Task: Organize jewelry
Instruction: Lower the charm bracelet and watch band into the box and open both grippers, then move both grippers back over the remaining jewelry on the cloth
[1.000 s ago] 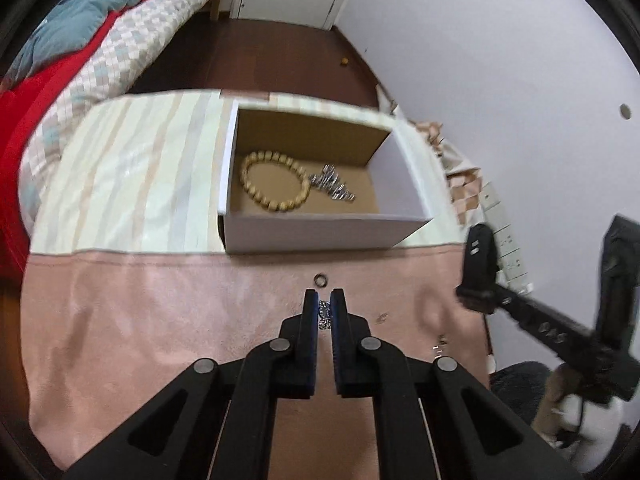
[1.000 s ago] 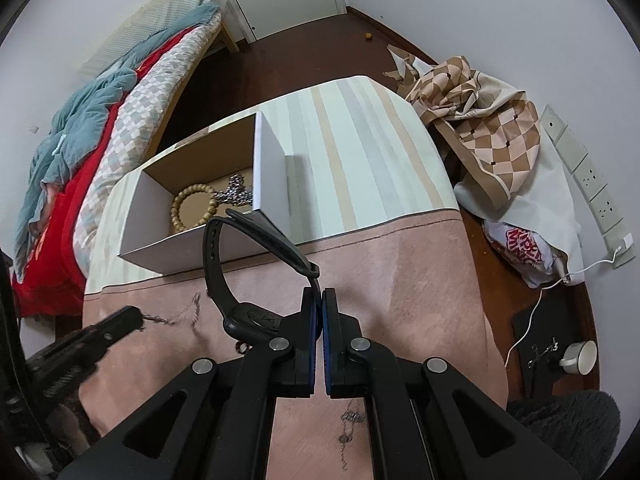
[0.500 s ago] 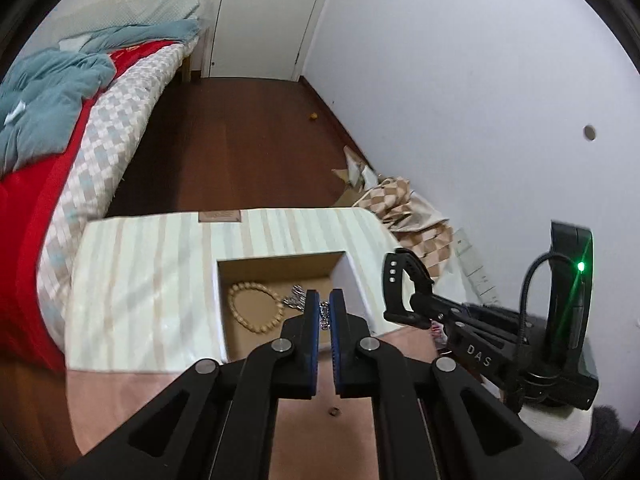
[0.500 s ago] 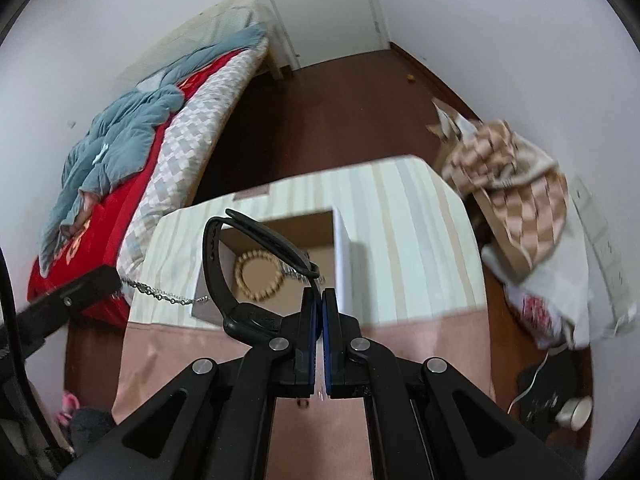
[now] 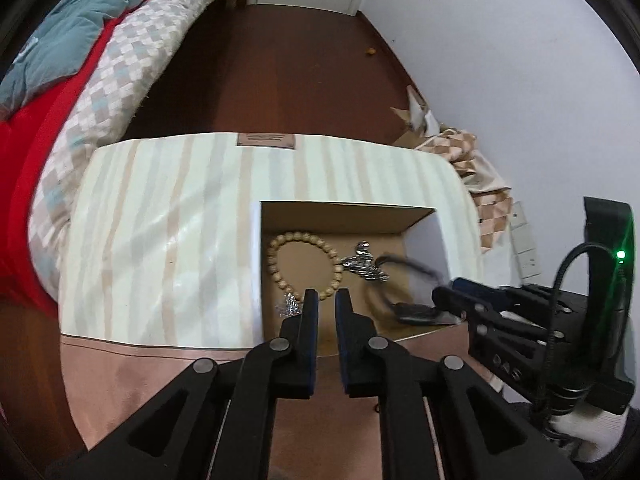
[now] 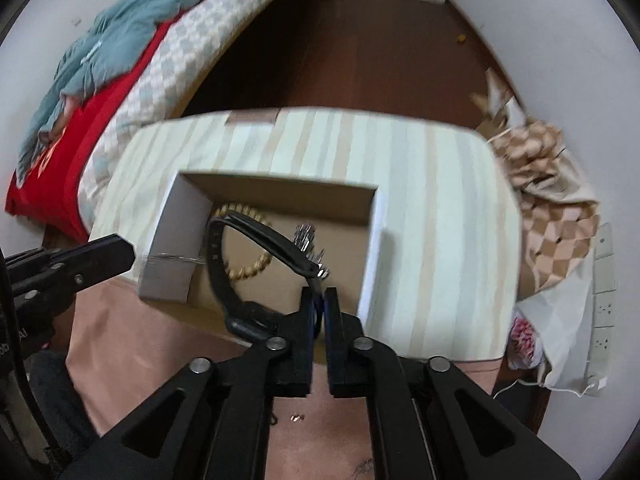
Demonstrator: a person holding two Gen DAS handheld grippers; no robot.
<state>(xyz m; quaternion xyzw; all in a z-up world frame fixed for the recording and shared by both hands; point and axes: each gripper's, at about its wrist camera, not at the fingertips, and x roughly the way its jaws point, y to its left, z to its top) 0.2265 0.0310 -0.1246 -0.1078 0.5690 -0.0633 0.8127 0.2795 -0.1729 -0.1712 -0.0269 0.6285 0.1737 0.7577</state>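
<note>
An open cardboard box sits on a striped cloth. Inside lie a wooden bead bracelet and a silver chain. My left gripper hovers over the box's near edge, jaws slightly apart and empty; a small silver chain lies in the box just left of it. My right gripper is shut on the strap of a black watch, held over the box; the watch shows blurred in the left wrist view.
The table has a striped cloth at the back and a pink cloth in front. A bed stands left. Checked fabric and wall sockets are at the right. A small ring lies on the pink cloth.
Both grippers came down toward the box. My left gripper opened and the small silver chain it held now lies in the box. The watch now hangs over the box.
</note>
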